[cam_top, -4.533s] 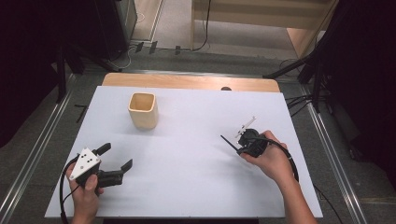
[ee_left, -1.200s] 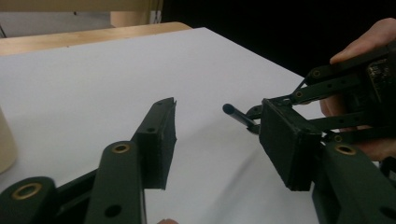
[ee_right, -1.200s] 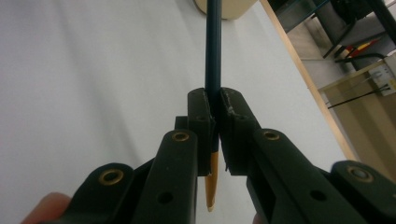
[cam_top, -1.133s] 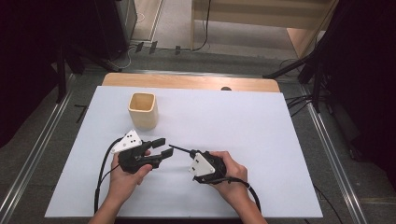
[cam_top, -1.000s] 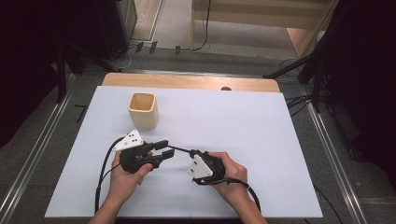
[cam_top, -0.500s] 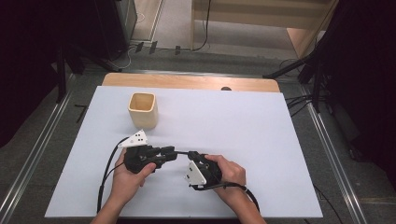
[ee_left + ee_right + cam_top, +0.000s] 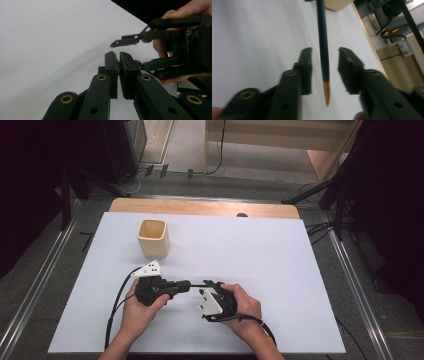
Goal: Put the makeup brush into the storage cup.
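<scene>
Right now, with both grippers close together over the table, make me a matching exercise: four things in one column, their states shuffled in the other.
Things:
1. left gripper
2. right gripper
3. pen
4. cup

States:
A. upright, apart from both grippers
B. open, one jaw on each side of the pen
C. dark shaft with a gold tip
D. shut on the pen

Pairs: 1-D, 2-B, 3-C, 4-A
</scene>
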